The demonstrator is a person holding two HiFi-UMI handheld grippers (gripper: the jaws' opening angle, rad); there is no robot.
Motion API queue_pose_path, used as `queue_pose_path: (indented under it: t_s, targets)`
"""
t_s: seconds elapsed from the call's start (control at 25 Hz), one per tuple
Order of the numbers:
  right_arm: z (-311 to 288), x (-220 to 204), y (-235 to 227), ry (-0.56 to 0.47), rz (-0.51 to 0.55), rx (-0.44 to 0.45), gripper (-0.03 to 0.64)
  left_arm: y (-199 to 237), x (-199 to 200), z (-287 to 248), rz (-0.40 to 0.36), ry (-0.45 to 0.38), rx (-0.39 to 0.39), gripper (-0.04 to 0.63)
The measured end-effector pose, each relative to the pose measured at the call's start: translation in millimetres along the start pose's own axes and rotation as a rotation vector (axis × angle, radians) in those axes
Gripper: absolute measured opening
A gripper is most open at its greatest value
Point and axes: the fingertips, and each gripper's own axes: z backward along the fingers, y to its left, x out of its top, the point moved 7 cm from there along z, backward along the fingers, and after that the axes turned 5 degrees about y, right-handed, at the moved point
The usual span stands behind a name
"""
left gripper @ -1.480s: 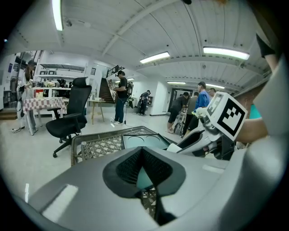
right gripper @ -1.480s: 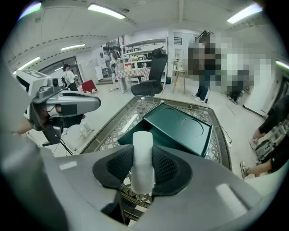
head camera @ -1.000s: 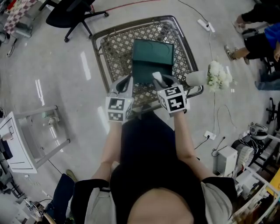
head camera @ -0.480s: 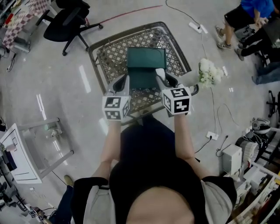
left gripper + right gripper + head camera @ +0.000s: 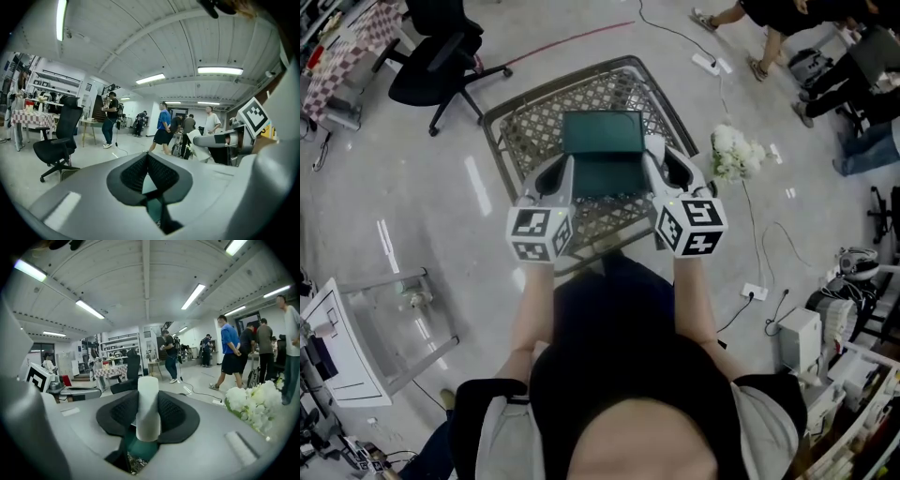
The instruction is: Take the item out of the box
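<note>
**Entry: item removal, cart stage**

- **Table** (image 5: 523,127): a wire-mesh cart basket. A person stands at its near edge.
- **Green box** (image 5: 602,150): dark green, lying about mid-table. Its long axis appears to run from the near edge to the far edge.
- **Left claw** (image 5: 148,164): at the box's left side. The pads are pressed together with a sliver of green between them, so it is judged to be pinching the box's left wall or flap.
- **Right claw** (image 5: 148,413): at the box's right side, clamped on the white roll (image 5: 148,406).
- **White roll, the item:**
  - Location: over the right edge of the box.
  - Orientation: its long axis lies along the jaws. The rounded free end points away from the person, toward the table's far edge.
  - Lower end: buried between the pads, with green below it. Whether it has cleared the box cannot be told.
- **White flowers** (image 5: 731,155): outside the table, beyond its right edge.

**Hazards (judged)**
- The roll is held across its curved side, so a tilt or jerk could let it twist or slide out and drop onto the mesh.
- If the roll's hidden end catches the box wall, the box may rise with it. The left claw holds only a thin edge and could lose it.
- Swinging wide to the right risks brushing the flowers.
</note>
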Motion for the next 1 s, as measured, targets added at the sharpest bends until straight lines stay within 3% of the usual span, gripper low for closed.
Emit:
queue_pose_path:
  t_s: [0.48, 1.0]
  targets:
    - [22.9, 0.8, -14.4, -0.156, -0.011, -0.004, 0.127, -23.1, 17.7, 3.0, -0.116, -0.090, -0.020, 0.008]
    - [22.4, -8.1, -16.6, -0.143, -0.026, -0.014, 0.127, -21.6, 8.6, 4.4, -0.120, -0.065, -0.011, 0.008]
